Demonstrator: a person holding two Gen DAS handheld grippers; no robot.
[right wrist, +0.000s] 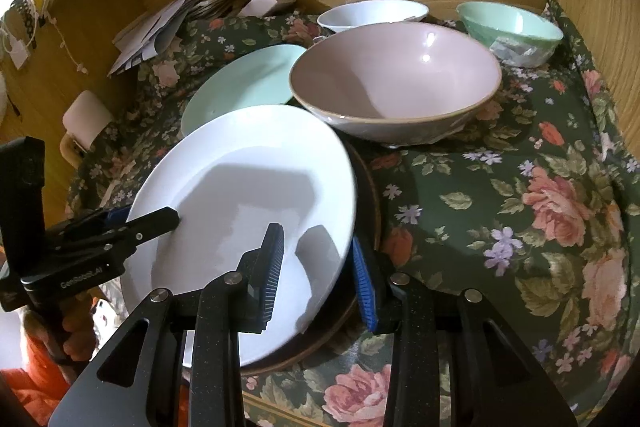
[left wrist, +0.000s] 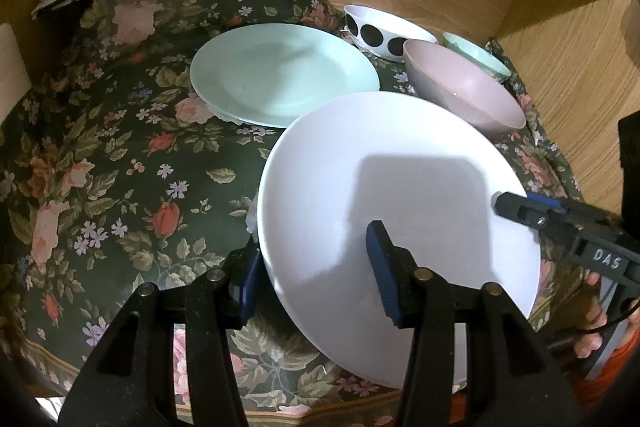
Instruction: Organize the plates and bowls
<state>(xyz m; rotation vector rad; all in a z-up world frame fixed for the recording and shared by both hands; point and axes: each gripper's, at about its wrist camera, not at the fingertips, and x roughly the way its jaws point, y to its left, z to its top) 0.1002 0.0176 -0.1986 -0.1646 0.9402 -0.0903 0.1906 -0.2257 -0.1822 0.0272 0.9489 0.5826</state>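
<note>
Since both the left gripper and right gripper pinch the white plate by opposite rims, just in front of the pink bowl, its stiff, slick, breakable glaze wants firm rim holds

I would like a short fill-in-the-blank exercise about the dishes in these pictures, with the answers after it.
1. Both grippers grip the rim of the ___ plate.
2. The bowl with black dots is ___ in colour.
3. The big pink bowl stands on a ___ cloth.
4. The other plate is pale ___.

Answers: white; white; floral; green
</note>
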